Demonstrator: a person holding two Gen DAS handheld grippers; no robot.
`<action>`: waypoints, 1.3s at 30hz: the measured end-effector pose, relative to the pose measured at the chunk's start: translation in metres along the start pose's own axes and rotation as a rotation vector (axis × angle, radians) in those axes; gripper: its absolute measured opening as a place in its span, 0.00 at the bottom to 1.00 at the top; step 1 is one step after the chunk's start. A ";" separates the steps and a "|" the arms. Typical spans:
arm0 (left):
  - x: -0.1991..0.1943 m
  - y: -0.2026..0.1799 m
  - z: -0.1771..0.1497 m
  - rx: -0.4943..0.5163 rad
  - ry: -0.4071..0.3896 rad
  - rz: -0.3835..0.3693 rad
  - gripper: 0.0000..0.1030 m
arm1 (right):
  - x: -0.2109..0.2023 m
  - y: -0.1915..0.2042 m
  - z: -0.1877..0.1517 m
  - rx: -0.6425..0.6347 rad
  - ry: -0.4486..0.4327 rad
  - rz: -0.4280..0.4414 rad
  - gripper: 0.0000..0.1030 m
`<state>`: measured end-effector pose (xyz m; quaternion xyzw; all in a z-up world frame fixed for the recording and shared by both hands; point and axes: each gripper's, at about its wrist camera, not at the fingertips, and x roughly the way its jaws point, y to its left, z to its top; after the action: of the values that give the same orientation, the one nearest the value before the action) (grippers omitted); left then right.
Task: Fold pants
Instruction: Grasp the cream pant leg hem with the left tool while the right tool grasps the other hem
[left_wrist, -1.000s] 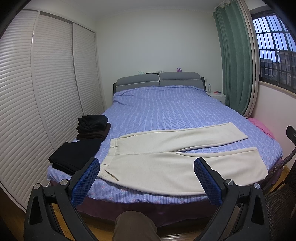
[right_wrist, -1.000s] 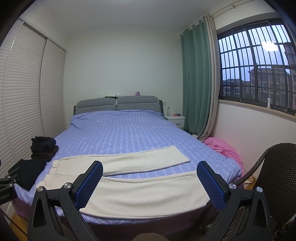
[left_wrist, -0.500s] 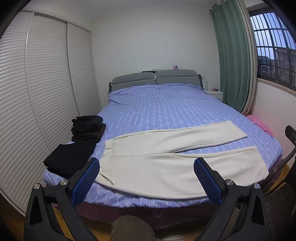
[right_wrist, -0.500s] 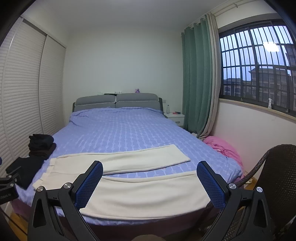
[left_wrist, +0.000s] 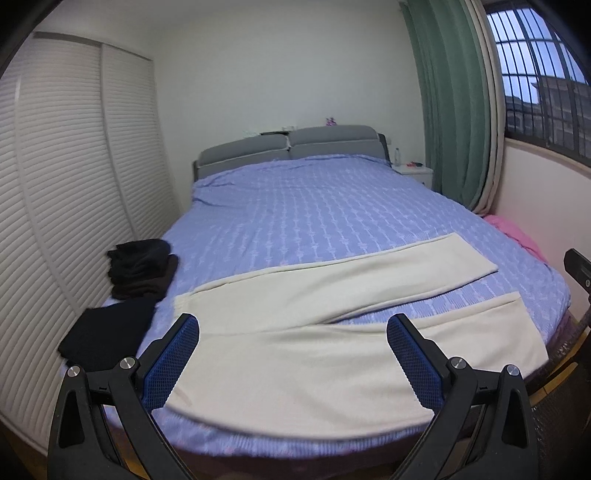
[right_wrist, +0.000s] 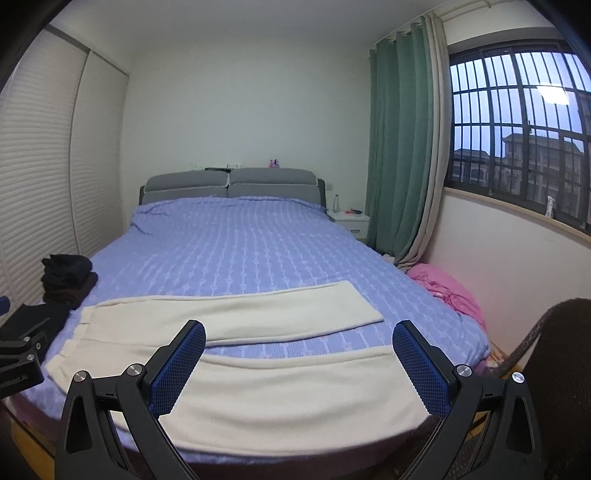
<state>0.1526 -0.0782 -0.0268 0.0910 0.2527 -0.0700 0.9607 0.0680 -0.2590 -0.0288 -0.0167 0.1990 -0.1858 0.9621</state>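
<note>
Cream pants (left_wrist: 314, 354) lie flat across the near end of the bed, waistband at the left, both legs spread out to the right in a V. They also show in the right wrist view (right_wrist: 280, 387). My left gripper (left_wrist: 293, 332) is open and empty, held above the near edge of the pants close to the waist end. My right gripper (right_wrist: 299, 338) is open and empty, above the near leg. Neither touches the fabric.
The bed (left_wrist: 314, 206) has a blue patterned cover. Folded black clothes (left_wrist: 107, 332) and a dark pile (left_wrist: 142, 266) lie at its left edge. White louvred wardrobe doors (left_wrist: 66, 184) stand left. A pink cloth (right_wrist: 447, 291) and a wicker chair (right_wrist: 561, 369) are at the right.
Both grippers have moved closer to the bed and the pants look larger; the left view has swung up and to the left. Both stay open. The pants have not moved.
</note>
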 end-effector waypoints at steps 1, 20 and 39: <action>0.019 -0.006 0.006 0.007 0.004 -0.005 1.00 | 0.016 0.000 0.003 -0.008 0.007 -0.003 1.00; 0.282 -0.124 0.169 0.129 0.204 -0.153 1.00 | 0.309 -0.053 0.099 -0.019 0.296 -0.058 0.99; 0.501 -0.282 0.182 0.204 0.521 -0.254 0.88 | 0.614 -0.150 0.097 -0.231 0.712 0.318 0.91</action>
<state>0.6197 -0.4350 -0.1594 0.1697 0.4917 -0.1889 0.8329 0.5762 -0.6257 -0.1549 -0.0284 0.5396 -0.0054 0.8414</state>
